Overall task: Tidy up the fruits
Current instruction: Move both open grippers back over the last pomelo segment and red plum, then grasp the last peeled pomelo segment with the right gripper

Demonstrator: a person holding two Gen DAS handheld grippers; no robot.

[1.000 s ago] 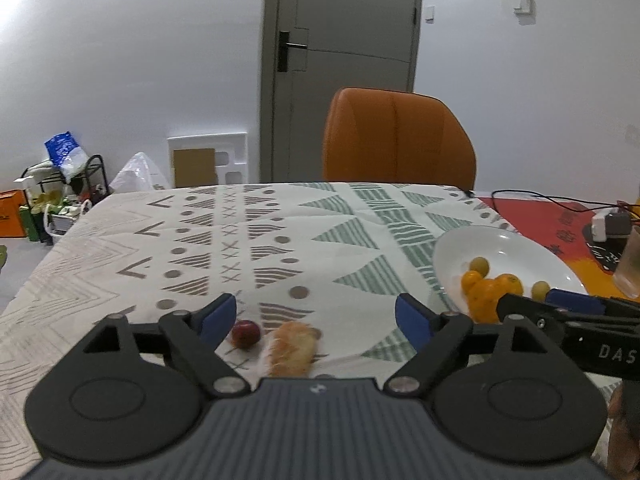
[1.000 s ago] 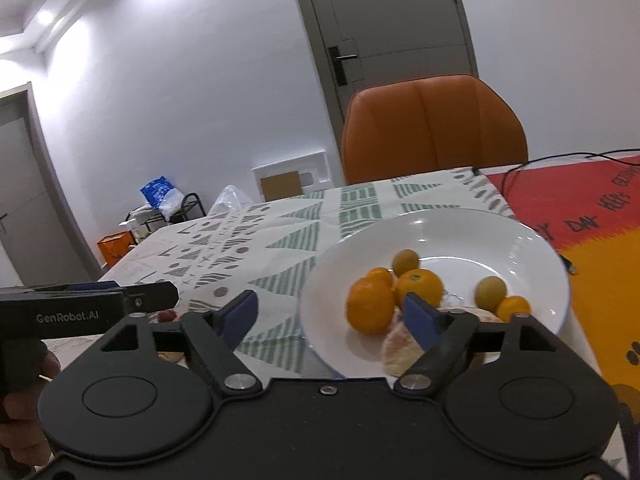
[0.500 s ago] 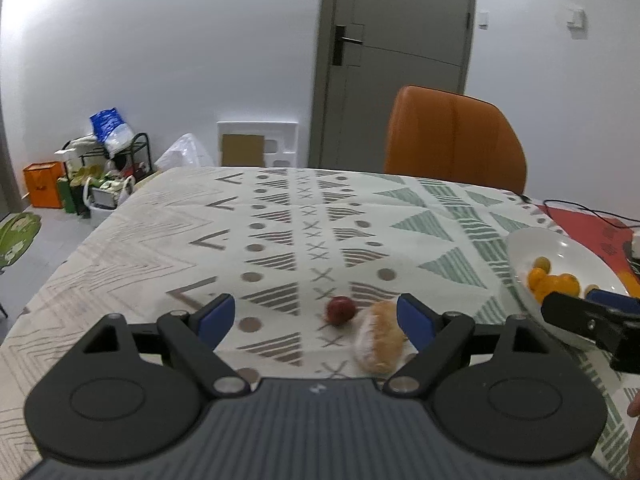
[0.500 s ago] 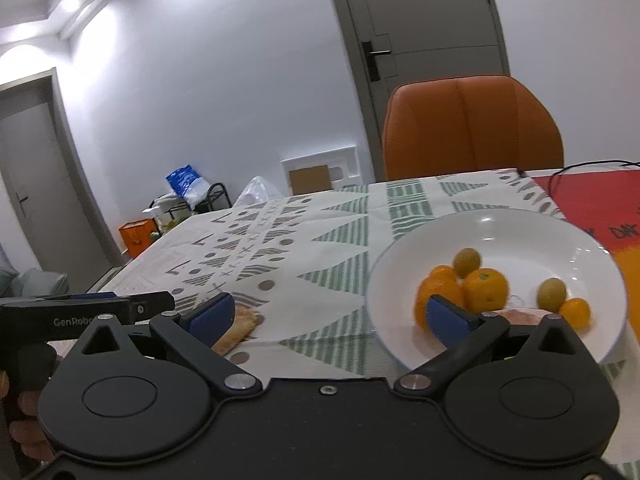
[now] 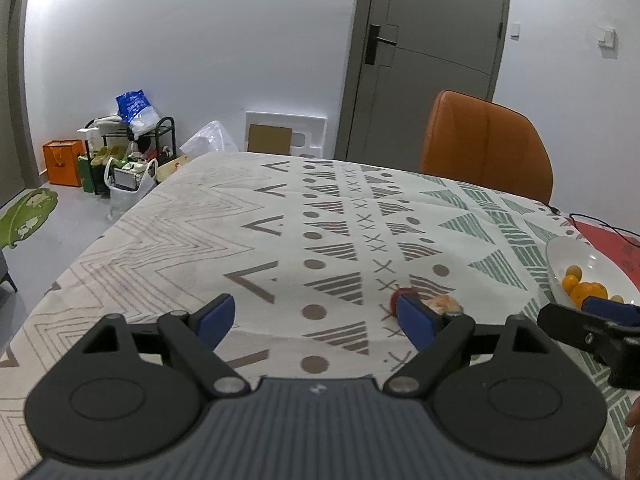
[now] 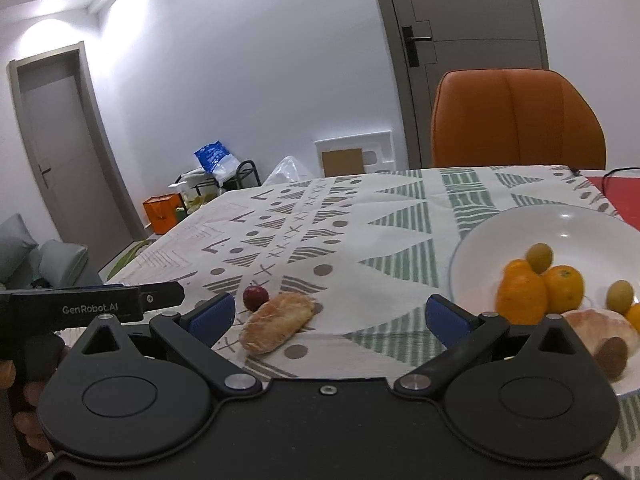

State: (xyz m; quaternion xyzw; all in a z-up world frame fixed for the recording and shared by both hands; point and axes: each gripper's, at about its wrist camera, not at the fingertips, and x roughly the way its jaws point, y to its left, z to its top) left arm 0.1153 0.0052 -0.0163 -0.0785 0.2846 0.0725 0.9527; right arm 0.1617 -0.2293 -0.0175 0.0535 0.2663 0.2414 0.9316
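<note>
Fruit lies loose on a patterned worktop (image 6: 392,216)

A small red fruit (image 6: 255,297) sits touching a bread roll (image 6: 277,322) on the cloth, left of a white bowl (image 6: 480,240) holding oranges (image 6: 560,286), small green fruits and a bun; an orange chair (image 6: 516,120) stands behind. Left hand-held gripper (image 5: 316,320) open, empty; right hand-held gripper (image 6: 326,314) closing slightly, wide, roll just ahead.
</note>
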